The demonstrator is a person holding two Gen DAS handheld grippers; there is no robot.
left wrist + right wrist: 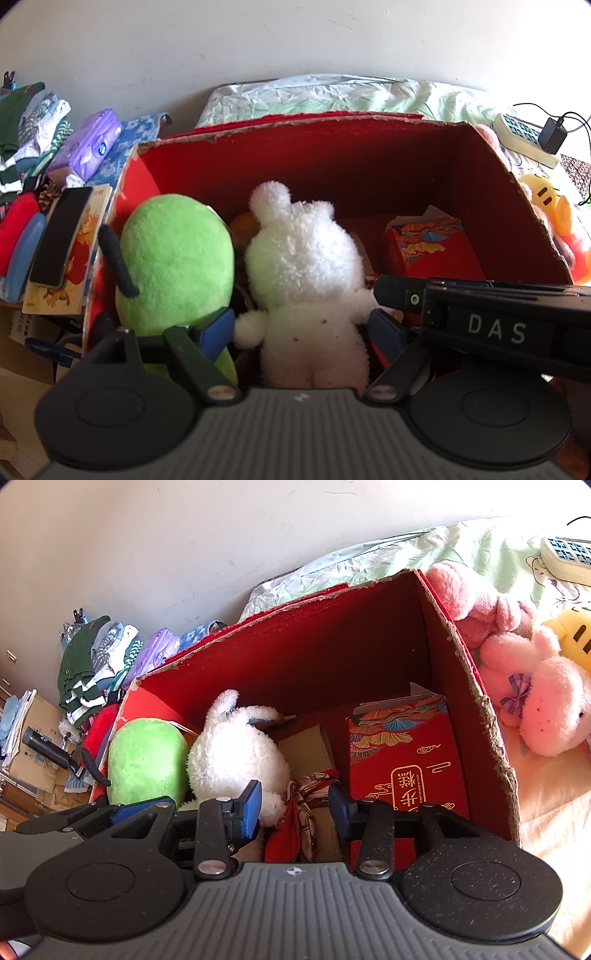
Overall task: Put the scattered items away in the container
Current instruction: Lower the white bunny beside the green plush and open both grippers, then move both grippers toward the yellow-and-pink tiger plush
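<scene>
left gripper (301, 326) fingers spread around white plush (306, 280) inside red box (332, 162); right gripper (295, 805) fingers spread, empty.

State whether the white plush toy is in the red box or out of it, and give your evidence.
In. The white plush toy stands between the red box's walls, beside the green plush toy. The left tool's blue pads flank it.
</scene>
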